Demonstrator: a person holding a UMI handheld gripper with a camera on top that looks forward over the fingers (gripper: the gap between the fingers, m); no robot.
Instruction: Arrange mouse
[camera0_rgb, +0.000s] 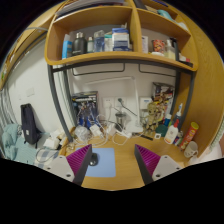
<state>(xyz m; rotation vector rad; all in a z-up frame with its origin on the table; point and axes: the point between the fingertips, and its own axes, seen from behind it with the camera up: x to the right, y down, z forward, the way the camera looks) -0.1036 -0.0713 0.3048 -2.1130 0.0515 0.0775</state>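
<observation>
**A:** How did the gripper (113, 163) stand?

**B:** Its two fingers were spread wide apart, the left magenta pad (80, 158) and the right one (147, 158) well separated, pinching nothing. Between them lay only a light blue mat (106, 160) on the wooden desk (120, 180).

**A:** And the mouse?

**B:** I could not pick it out with certainty. A heap of small whitish items and cables (68, 138) sat at the far left of the desk, beyond the left finger, and any mouse there was too small to tell apart from the rest.

**A:** What else was on the desk?

**B:** At the far right, beyond the right finger, stood a cluster of bottles and small containers (172, 130), one of them orange. A dark upright object (31, 125) stood at the far left, near the wall.

**A:** And above?

**B:** A wooden shelf unit (118, 60) hung over the desk. Its lower shelf carried bottles and jars (100, 42) in a row, among them a blue one on the left and a pale box nearer the middle. More items hung on the white wall (130, 85) under the shelf.
</observation>
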